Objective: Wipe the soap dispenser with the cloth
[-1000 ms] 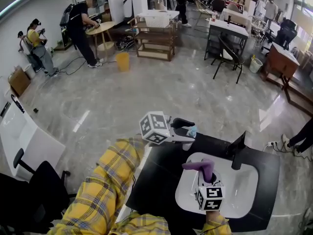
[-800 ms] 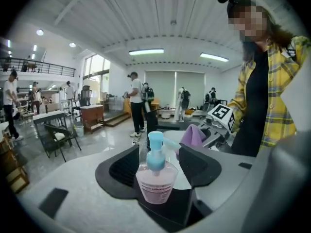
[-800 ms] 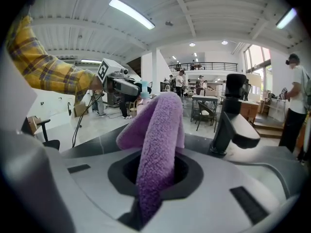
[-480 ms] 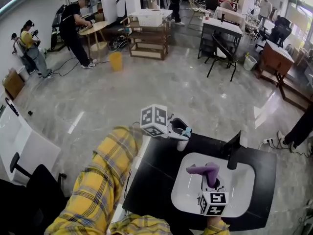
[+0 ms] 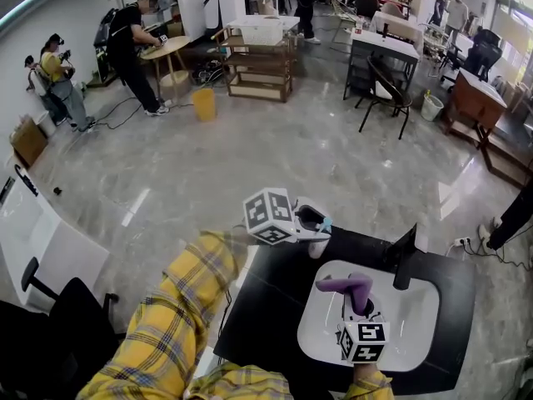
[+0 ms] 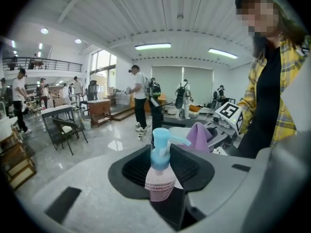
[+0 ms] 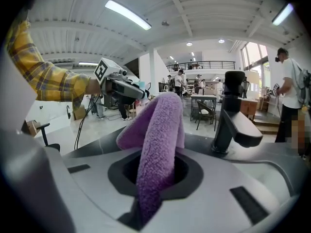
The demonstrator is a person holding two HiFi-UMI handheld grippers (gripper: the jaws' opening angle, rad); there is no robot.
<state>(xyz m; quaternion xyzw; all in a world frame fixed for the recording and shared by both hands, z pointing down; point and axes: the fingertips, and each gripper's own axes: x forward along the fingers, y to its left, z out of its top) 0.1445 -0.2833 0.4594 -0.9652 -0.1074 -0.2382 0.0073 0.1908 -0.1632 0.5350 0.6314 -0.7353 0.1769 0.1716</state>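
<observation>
My left fingers (image 6: 87, 193) have just been closing and are now pinching the soap dispenser (image 6: 159, 171) at the worktop (image 5: 266, 307) edge. It's light, slick plastic, so I'm gripping the body, not the pump. My right fingers (image 7: 243, 178) are clamping the soft cloth (image 7: 158, 144).

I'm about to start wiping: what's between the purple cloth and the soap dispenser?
Nothing stands between them: the head view shows only bare white sink rim between the cloth and the soap dispenser.
</observation>
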